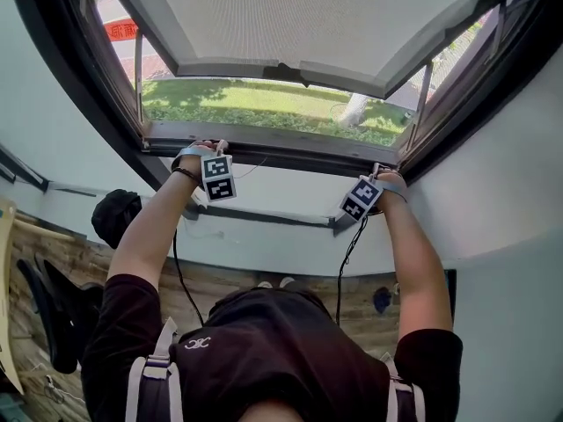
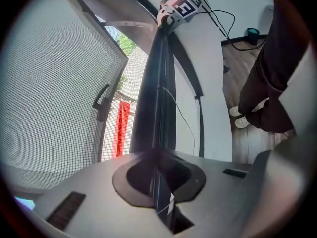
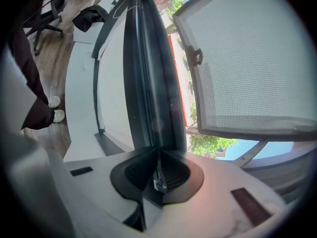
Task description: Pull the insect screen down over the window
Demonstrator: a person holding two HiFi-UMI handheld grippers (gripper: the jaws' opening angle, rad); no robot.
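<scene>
The left gripper (image 2: 161, 202) and right gripper (image 3: 157, 180) each pinch tight on the screen's thin, dark pull bar (image 1: 281, 154).

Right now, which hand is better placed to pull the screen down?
Neither clearly: left gripper and right gripper are both shut on the same dark bar, one toward each end. Likely both pull together.

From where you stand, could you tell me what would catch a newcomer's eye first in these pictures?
First, the left gripper and the right gripper are both shut on the dark bar that runs along the bottom of the opening, one near each end. Above them, the window sash tilts outward over a sunlit lawn.
</scene>
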